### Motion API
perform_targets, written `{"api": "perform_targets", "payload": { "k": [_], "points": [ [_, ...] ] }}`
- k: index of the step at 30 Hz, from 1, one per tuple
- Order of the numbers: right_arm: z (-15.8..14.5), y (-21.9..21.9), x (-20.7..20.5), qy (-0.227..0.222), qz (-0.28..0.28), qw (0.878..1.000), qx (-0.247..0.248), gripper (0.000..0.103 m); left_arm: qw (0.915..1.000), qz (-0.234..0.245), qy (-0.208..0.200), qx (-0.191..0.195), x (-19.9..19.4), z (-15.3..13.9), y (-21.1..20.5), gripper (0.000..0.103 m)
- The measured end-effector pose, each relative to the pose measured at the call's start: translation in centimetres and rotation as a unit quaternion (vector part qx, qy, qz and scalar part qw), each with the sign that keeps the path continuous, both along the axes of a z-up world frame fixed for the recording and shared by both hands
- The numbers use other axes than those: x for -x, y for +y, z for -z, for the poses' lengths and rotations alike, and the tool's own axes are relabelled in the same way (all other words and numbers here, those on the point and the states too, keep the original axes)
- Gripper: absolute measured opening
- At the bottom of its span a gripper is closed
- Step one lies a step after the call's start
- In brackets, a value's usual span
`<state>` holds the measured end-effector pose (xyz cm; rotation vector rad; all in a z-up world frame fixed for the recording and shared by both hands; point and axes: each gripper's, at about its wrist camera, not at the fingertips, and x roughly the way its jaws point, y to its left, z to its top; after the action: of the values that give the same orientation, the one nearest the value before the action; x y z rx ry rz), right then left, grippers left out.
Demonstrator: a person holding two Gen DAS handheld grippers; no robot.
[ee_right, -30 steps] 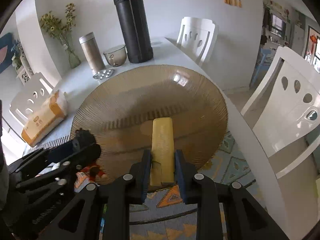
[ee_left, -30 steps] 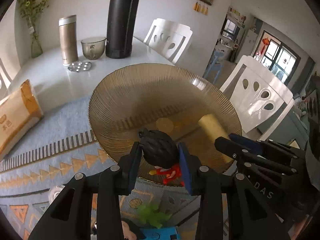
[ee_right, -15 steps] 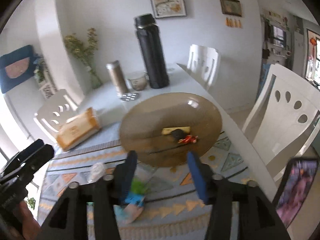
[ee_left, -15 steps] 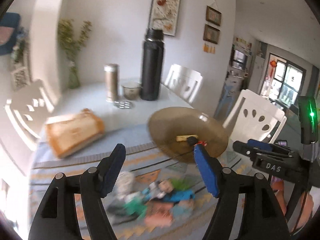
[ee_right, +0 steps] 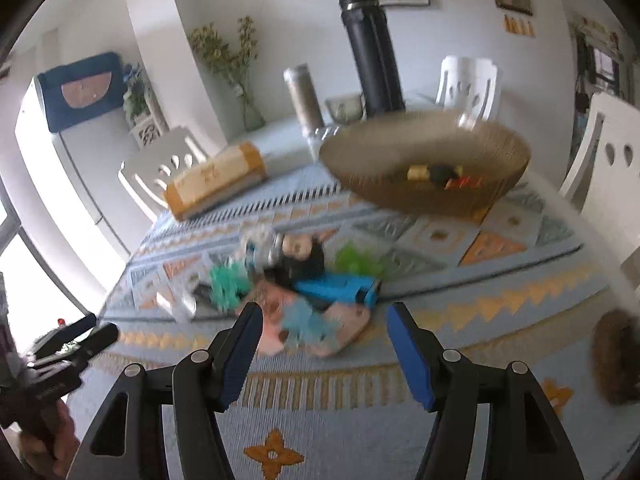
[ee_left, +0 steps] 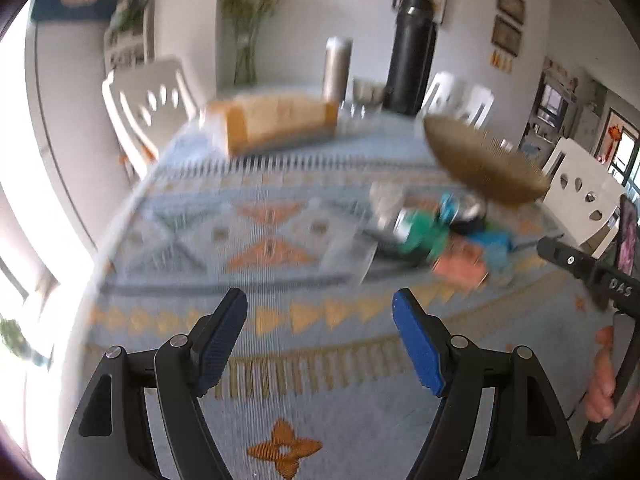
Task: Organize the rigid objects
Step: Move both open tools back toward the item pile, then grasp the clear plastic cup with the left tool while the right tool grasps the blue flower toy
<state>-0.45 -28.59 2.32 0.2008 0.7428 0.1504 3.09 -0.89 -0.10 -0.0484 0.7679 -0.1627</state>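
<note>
A brown ribbed bowl (ee_right: 424, 184) stands at the back right of the patterned mat and holds a yellow block (ee_right: 417, 172) and a dark-haired figure (ee_right: 452, 178); it also shows in the left wrist view (ee_left: 476, 160). A blurred pile of small toys (ee_right: 304, 276), green, teal, blue and pink, lies on the mat in front of the bowl, and shows in the left wrist view (ee_left: 436, 236). My right gripper (ee_right: 322, 344) is open and empty, just short of the pile. My left gripper (ee_left: 320, 332) is open and empty over bare mat, left of the pile.
A tall black flask (ee_right: 372, 48), a steel tumbler (ee_right: 304, 96), a small glass bowl (ee_right: 344, 106) and an orange packet (ee_right: 216, 180) stand at the back of the table. White chairs (ee_right: 608, 172) ring it. A brown furry thing (ee_right: 616, 360) sits at the right edge.
Both grippers let go of the figure and the yellow block in the bowl, opened, and pulled back and low toward the near edge of the mat.
</note>
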Motion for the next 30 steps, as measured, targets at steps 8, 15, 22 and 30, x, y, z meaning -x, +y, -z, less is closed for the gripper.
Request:
{"api": "perform_targets", "payload": {
  "k": [8,15,22,30],
  "points": [
    [2.4,2.3,-0.9,0.023,-0.019,0.998,0.052,0.063,0.9992,0.007,0.01,-0.039,-0.1,1.8,-0.7,0.074],
    [2.7,1.0,-1.1,0.034,-0.006,0.999,0.028,0.063,0.9989,0.014,0.034,-0.029,-0.7,1.7,-0.8,0.074],
    [2.7,0.4,-1.1,0.035,-0.006,0.999,0.007,0.063,0.9963,0.052,0.053,-0.044,-4.1,1.0,-2.4,0.074],
    [2.9,0.9,-1.4,0.042,-0.011,0.999,0.016,0.063,0.995,0.053,0.069,-0.049,-6.9,2.2,-3.0,0.074]
  ]
}}
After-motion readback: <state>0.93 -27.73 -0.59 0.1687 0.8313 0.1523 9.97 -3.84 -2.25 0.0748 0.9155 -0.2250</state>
